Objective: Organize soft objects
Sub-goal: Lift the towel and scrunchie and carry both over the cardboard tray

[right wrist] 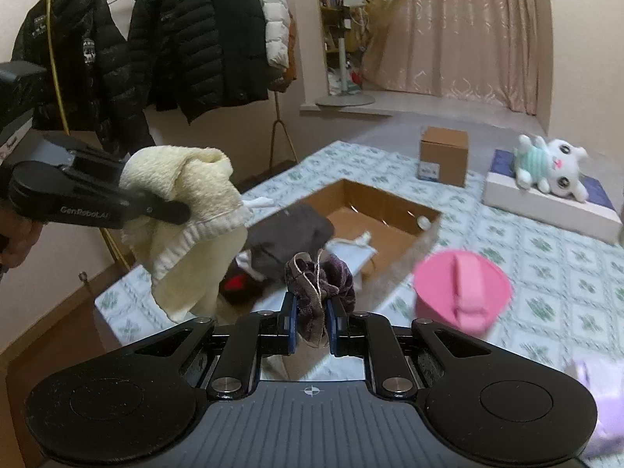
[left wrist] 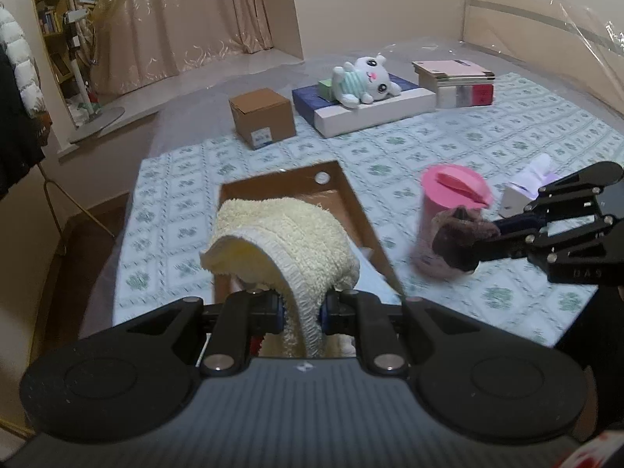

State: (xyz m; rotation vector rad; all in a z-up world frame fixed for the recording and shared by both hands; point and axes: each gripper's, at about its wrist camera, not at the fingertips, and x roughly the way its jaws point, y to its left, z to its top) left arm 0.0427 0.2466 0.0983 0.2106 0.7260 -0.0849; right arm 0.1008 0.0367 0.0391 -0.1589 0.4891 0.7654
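While the left gripper (left wrist: pixel 300 308) clamped a cream towel (left wrist: pixel 288 230) above the cardboard box (left wrist: pixel 343 191), the right gripper (right wrist: pixel 311 325) pinched a purple cloth (right wrist: pixel 319 277) near the pink cup (right wrist: pixel 464 284).

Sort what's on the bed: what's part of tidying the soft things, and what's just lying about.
Job: cream towel, purple cloth, open box, plush.
Lying about: pink cup, small box, books, jackets.
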